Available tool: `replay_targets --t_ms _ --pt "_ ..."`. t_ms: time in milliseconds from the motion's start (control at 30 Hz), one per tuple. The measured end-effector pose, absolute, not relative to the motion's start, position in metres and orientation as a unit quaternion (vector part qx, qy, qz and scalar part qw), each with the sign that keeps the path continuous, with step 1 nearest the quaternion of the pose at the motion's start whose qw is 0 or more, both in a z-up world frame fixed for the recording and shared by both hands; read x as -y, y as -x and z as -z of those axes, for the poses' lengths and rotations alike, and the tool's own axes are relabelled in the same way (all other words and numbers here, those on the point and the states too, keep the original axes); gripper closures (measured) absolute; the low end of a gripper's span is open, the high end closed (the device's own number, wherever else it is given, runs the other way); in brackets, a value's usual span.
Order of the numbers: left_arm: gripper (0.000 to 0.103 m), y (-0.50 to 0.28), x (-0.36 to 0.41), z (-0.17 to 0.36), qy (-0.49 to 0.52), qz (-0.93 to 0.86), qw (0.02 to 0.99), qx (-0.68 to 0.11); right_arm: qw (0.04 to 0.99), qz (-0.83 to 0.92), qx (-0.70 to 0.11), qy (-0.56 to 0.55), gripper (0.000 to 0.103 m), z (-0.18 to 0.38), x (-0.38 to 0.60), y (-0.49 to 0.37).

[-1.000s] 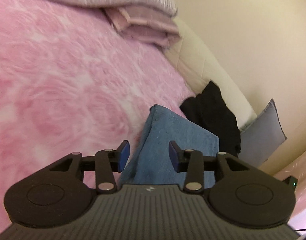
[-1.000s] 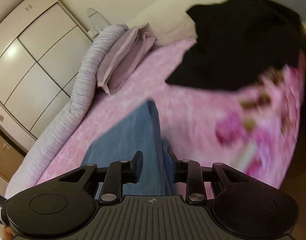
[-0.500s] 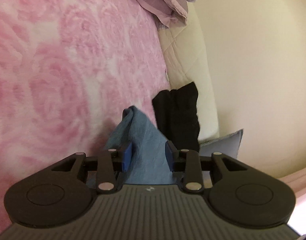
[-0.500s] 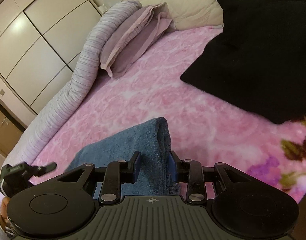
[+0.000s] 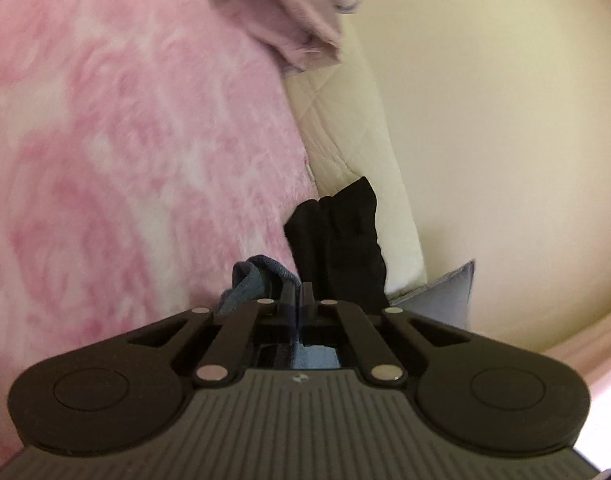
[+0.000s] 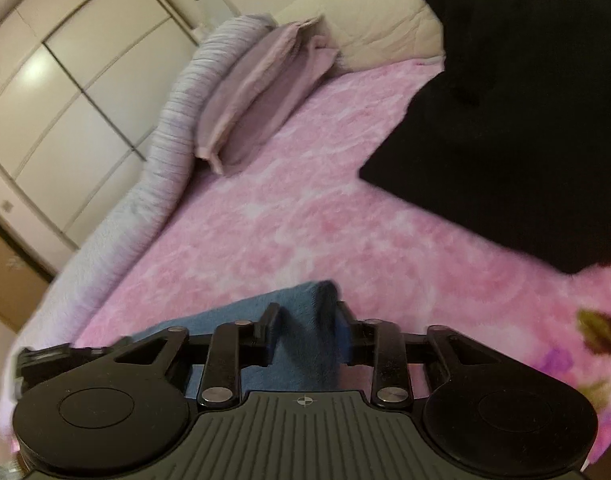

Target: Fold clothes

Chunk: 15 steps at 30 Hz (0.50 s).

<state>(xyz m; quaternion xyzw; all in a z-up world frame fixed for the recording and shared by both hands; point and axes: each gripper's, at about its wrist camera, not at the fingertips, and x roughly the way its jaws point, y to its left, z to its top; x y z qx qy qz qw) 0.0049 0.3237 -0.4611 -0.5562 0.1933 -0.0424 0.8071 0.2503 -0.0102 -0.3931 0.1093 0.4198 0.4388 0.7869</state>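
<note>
Your left gripper [image 5: 299, 294] has its jaws pressed together on a bunched edge of the blue garment [image 5: 253, 280], which loops up just ahead and a little to the left of the fingertips, with more of the same cloth visible through the gap in the linkage behind them. Just beyond and to the right of that gripper lies the black garment [image 5: 341, 240], resting against the cream quilted headboard [image 5: 345, 136], and a grey cushion [image 5: 445, 296] sits further right. Your right gripper [image 6: 305, 320] has its jaws spread, with a folded ridge of the blue garment [image 6: 305, 312] running between them; whether the pads touch the cloth you cannot tell. The pink fleece blanket [image 6: 273, 220] spreads ahead of both grippers. Ahead and to the right of your right gripper the black garment [image 6: 505, 120] lies flat, and ahead to the left a folded lilac blanket [image 6: 257, 92] lies beside a ribbed grey one [image 6: 185, 100]
</note>
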Motion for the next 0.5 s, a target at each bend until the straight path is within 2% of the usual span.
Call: replay_targets --t_ms 200,267,300,367,500 --pt "0.103 -0.027 -0.284 0.433 0.326 -0.064 0.903 -0.271 0.792 -0.426 -0.43 -0.083 0.085 0.421 0.0 -0.255" --pt "0.103 -0.03 -0.267 0.417 0.25 -0.1 0.921 -0.282 0.799 -0.418 -0.424 -0.078 0.077 0.416 0.003 -0.253" --pt "0.103 -0.025 -0.263 0.406 0.222 -0.122 0.929 -0.27 0.803 -0.415 -0.421 -0.073 0.069 0.413 0.004 -0.252" --pt "0.103 -0.02 -0.261 0.383 0.194 -0.16 0.936 -0.248 0.828 -0.399 -0.392 -0.045 0.067 0.397 0.007 -0.243" --pt "0.103 -0.033 -0.24 0.381 0.178 -0.122 0.941 -0.26 0.865 -0.385 -0.322 0.009 0.067 0.369 0.007 -0.219"
